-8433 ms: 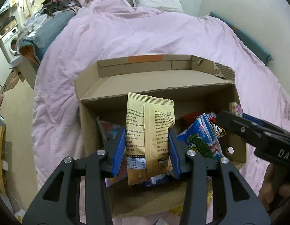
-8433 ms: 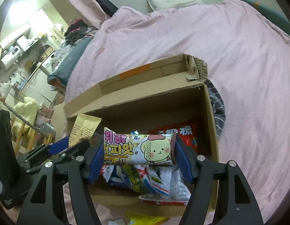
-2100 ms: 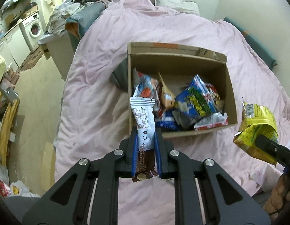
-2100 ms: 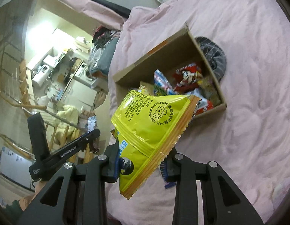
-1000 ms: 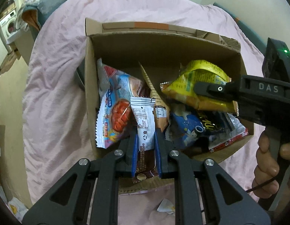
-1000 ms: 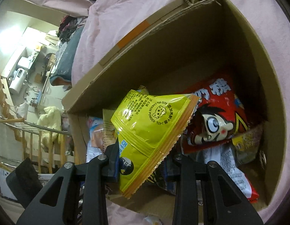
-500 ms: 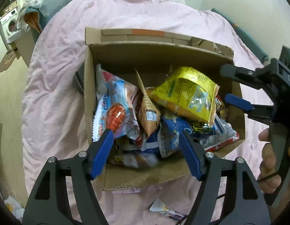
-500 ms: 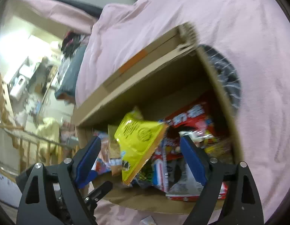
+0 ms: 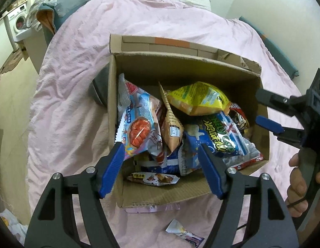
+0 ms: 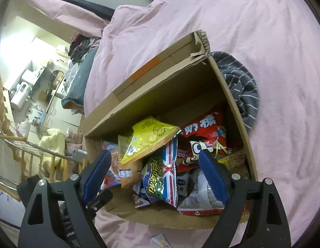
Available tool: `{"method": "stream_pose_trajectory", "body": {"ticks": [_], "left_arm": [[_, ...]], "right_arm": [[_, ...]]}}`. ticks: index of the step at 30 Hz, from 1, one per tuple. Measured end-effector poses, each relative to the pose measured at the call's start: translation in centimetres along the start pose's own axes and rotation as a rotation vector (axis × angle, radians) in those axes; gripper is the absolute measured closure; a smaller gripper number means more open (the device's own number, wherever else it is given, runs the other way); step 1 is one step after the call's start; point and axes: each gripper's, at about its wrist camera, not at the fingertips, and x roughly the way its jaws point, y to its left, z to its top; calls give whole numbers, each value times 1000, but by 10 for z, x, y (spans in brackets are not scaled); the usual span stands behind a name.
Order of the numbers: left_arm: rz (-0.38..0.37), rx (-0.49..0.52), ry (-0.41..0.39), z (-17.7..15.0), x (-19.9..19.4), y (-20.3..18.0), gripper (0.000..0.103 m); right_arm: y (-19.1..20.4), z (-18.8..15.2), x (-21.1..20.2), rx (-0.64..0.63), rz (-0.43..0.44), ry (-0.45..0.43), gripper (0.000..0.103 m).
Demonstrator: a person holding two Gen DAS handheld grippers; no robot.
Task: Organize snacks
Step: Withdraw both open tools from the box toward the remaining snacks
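An open cardboard box (image 9: 180, 68) sits on a pink bed and holds several snack packs. A yellow chip bag (image 9: 198, 98) lies on top at the back; it also shows in the right wrist view (image 10: 148, 137). A brown snack bar (image 9: 152, 178) lies at the box's front. My left gripper (image 9: 163, 167) is open and empty above the box's near edge. My right gripper (image 10: 155, 177) is open and empty over the box; it also shows in the left wrist view (image 9: 265, 111) at the box's right side.
A small wrapped snack (image 9: 183, 233) lies on the pink duvet (image 9: 77, 62) in front of the box. A grey striped cloth (image 10: 240, 88) lies tucked beside the box. The bed's left edge drops to the floor, with furniture and a washing machine (image 9: 19, 23) beyond.
Both grippers opened and let go of their snacks: the brown bar and the yellow bag now lie in the box. Both grippers have pulled back and up from the box.
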Motion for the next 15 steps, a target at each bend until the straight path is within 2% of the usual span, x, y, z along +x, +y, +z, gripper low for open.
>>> {"method": "stream_pose_trajectory", "body": {"ticks": [8,15], "left_arm": [[15,-9,-57,-7,-16,0,33],[61,43,-121,-17,-36,-7,33]], "right_arm": [[15,-14,-16,-61,-12,-12,14],[25,-28,-28,-98,-21,-19,14]]}}
